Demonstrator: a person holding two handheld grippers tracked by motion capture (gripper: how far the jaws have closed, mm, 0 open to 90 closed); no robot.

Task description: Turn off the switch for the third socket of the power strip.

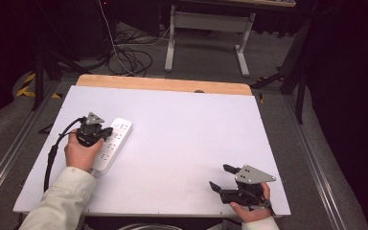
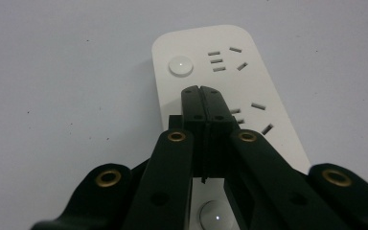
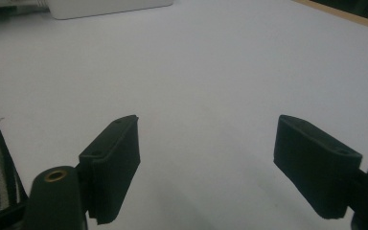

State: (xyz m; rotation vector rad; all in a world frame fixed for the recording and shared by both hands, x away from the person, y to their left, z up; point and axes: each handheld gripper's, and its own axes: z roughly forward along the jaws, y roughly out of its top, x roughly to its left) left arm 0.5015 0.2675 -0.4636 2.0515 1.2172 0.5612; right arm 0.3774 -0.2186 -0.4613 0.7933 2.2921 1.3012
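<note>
A white power strip [image 1: 115,140] lies on the left part of the white table top [image 1: 187,129]. In the left gripper view the strip [image 2: 268,81] shows a round button [image 2: 180,65] and several socket slots. My left gripper [image 1: 106,134] is over the strip, its jaws shut together with nothing between them. The tips [image 2: 202,91] point at the strip just below the round button; I cannot tell whether they touch it. My right gripper [image 1: 221,177] rests near the table's front right edge, open and empty, and its fingers [image 3: 112,160] stand wide apart over bare table.
A wooden strip [image 1: 163,85] runs along the table's far edge. Beyond it stand a desk frame [image 1: 206,28] and loose cables [image 1: 129,57] on the floor. A black cable [image 1: 52,153] trails from the left gripper. The power strip's end [image 3: 110,7] shows far off in the right gripper view.
</note>
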